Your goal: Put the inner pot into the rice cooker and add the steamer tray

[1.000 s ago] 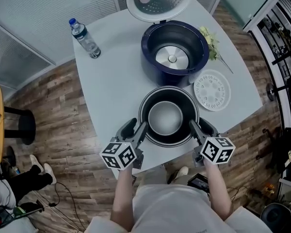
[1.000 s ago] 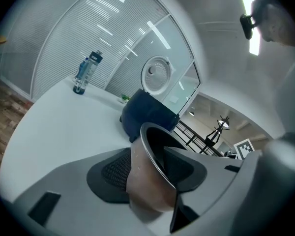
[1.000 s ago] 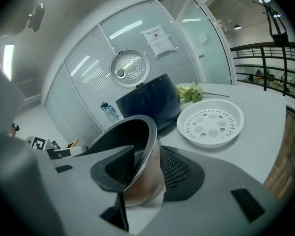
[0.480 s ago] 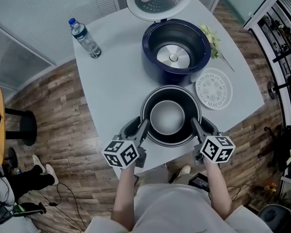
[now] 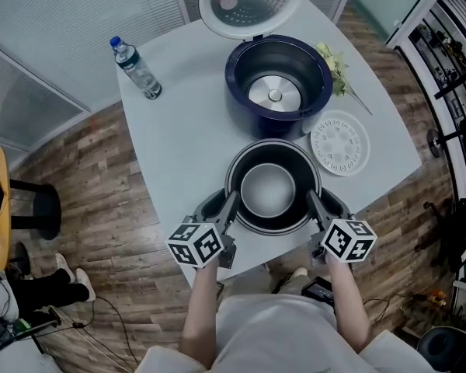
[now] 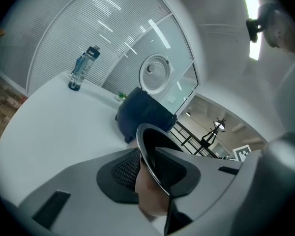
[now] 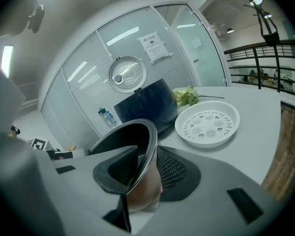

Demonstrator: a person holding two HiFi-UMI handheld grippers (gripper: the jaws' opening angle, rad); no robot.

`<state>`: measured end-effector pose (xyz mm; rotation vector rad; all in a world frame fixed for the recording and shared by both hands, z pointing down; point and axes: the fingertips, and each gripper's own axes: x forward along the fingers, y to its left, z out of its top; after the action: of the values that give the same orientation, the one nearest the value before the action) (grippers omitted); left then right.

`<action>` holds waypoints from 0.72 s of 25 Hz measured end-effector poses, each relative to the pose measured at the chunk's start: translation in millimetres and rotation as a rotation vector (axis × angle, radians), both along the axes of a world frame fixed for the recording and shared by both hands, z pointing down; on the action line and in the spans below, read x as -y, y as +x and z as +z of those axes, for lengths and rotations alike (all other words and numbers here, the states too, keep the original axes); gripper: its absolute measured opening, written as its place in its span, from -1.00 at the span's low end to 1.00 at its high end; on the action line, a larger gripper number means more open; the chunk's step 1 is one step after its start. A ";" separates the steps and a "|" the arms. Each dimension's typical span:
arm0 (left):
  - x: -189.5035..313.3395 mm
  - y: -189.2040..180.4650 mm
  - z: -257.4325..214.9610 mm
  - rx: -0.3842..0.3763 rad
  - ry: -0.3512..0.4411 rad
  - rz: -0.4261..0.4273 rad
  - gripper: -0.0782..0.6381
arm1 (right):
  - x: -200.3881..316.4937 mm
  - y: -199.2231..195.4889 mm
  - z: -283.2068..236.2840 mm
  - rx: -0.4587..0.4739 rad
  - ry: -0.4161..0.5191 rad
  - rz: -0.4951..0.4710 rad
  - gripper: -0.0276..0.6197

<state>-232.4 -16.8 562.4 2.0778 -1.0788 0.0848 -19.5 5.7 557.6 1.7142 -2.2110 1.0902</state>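
Currently: inner pot (image 5: 268, 189) on counter (image 5: 179, 138), just beside the open rice cooker (image 5: 278, 76). Left tongs (image 5: 230, 206) and right tongs (image 5: 312, 206), jaws just closing, each clamped across the pot rim on opposite sides. Recommended: lift level, both sides together, and lower squarely into the cooker. Steamer tray (image 5: 339, 143) nearby, untouched.

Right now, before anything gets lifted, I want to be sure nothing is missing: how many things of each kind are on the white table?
rice cooker: 1
inner pot: 1
steamer tray: 1
water bottle: 1
leafy sprig: 1
Total: 5
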 end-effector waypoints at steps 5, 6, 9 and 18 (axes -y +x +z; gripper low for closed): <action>0.3 -0.3 0.4 -0.025 -0.020 0.000 -0.54 | 0.5 -0.6 -1.6 0.034 -0.004 0.007 -0.59; -0.2 0.2 0.3 -0.027 -0.024 -0.001 -0.54 | 0.0 0.0 -1.6 0.036 -0.006 0.010 -0.60; -0.8 1.3 -0.1 -0.026 -0.033 -0.005 -0.55 | -0.5 1.6 -2.1 0.041 -0.010 0.017 -0.60; -8.2 0.1 -9.4 -0.027 -0.031 -0.025 -0.56 | -4.5 1.5 -8.6 0.066 -0.004 0.005 -0.62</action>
<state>-232.4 -8.7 553.0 2.0317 -1.0802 0.0605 -18.0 10.2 549.0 1.7076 -2.2425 1.1671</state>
